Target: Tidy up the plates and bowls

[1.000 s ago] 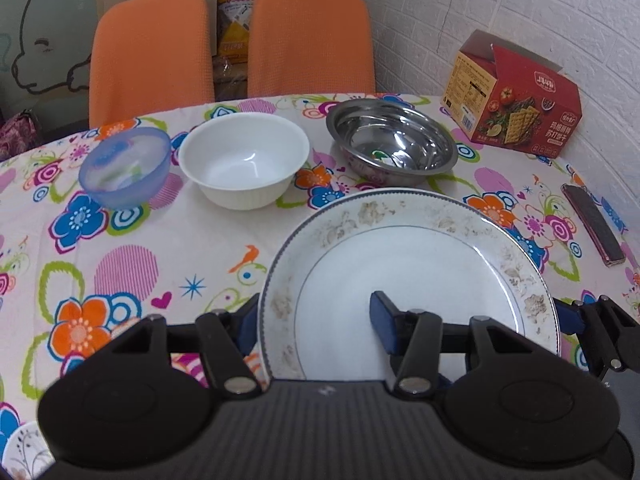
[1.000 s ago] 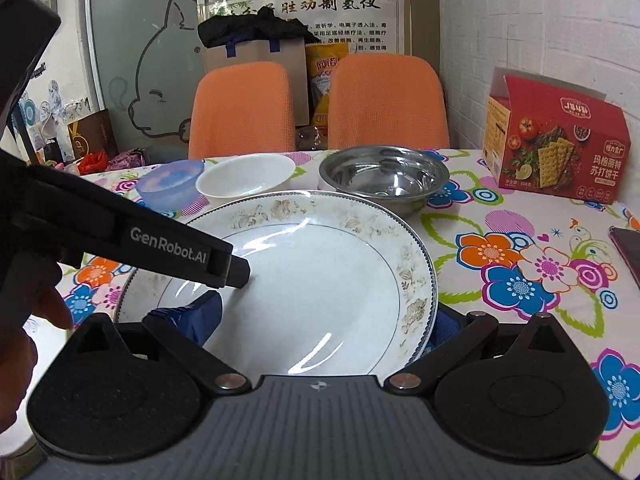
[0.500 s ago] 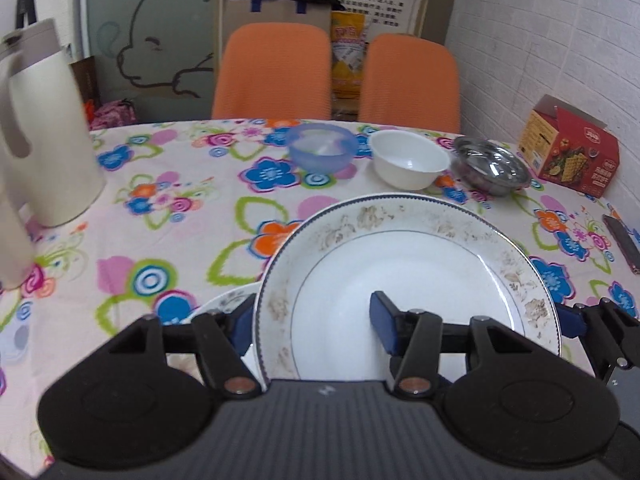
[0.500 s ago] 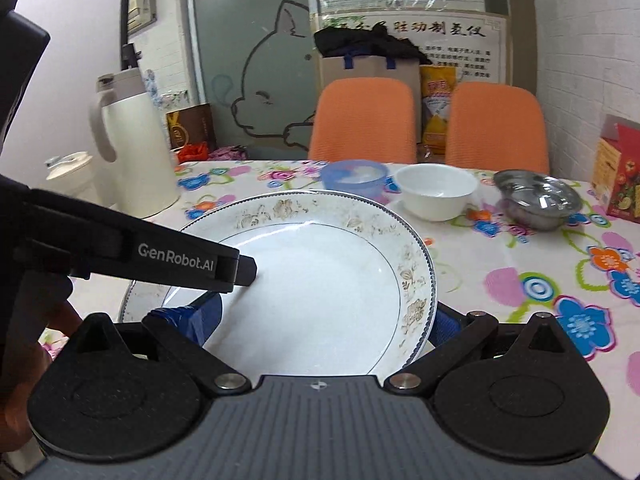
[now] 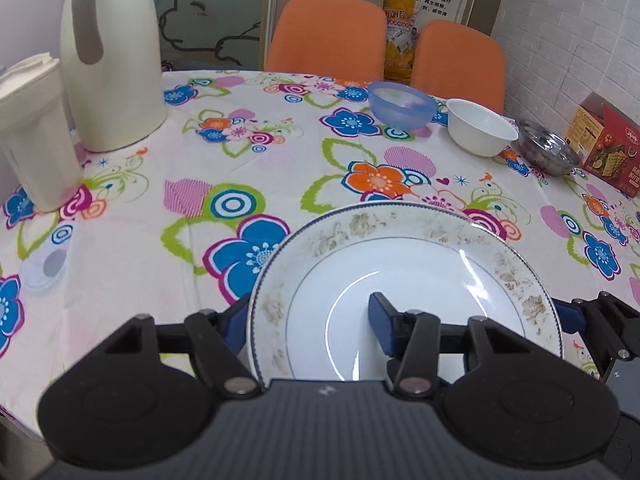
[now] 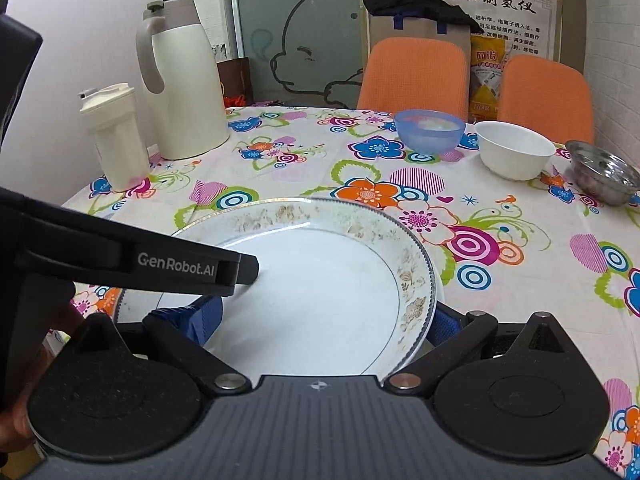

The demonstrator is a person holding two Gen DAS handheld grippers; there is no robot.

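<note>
Together, left gripper [image 5: 308, 322] and right gripper [image 6: 320, 320] clamp opposite rims of the plate [image 5: 404, 280] — face up, nearly level.

White plate [image 5: 404, 280], brown floral rim

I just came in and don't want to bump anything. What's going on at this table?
A person holds one large floral-rimmed plate with both grippers: the left gripper clamps its left rim, the right gripper its right rim. The blue bowl, white bowl and steel bowl sit apart along the far side, unstacked.
</note>
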